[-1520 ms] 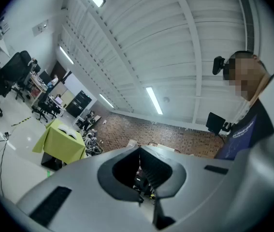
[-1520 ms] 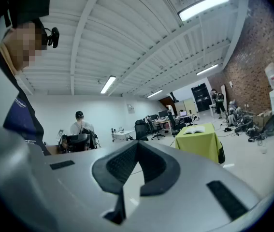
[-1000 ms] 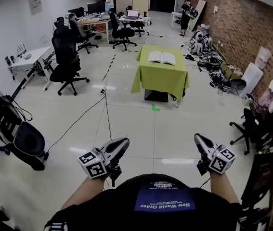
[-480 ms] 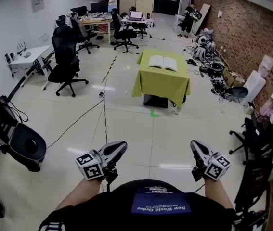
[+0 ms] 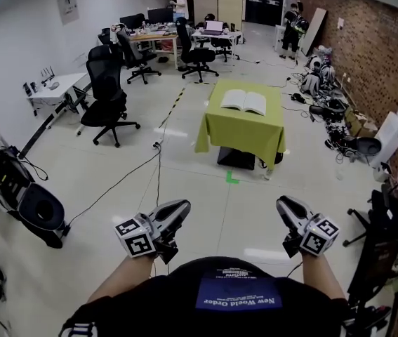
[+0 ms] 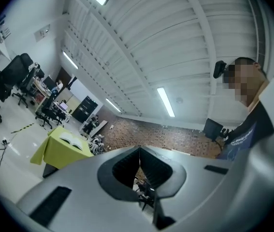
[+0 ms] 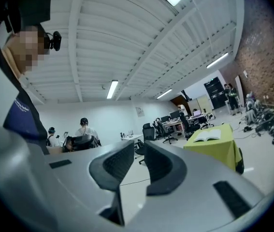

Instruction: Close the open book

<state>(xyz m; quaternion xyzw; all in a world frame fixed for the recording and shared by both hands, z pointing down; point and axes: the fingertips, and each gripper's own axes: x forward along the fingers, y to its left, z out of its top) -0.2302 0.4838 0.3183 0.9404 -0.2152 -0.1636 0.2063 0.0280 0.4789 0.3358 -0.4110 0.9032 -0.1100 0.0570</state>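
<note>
Head view: open book [image 5: 244, 102], white pages, 12 o'clock on green-clothed worktop [image 5: 242, 139].
Left gripper [image 5: 179, 208]: jaws together, empty.
Right gripper [image 5: 283, 205]: jaws just opening, narrow gap, empty.
Gripper views only: ribbed black pads [image 7: 115, 164].

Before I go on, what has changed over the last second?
The person stepped toward the table, now slightly nearer. The right tool has just been opening its jaws, nothing between them. The left tool stays shut, empty; the book still lies open.

Black tee [image 5: 184, 286] w/ blue patch [image 5: 239, 293]; grey L tongs [image 5: 180, 207], R tongs [image 5: 283, 204] w/ b&w marker cubes [image 5: 135, 238].
</note>
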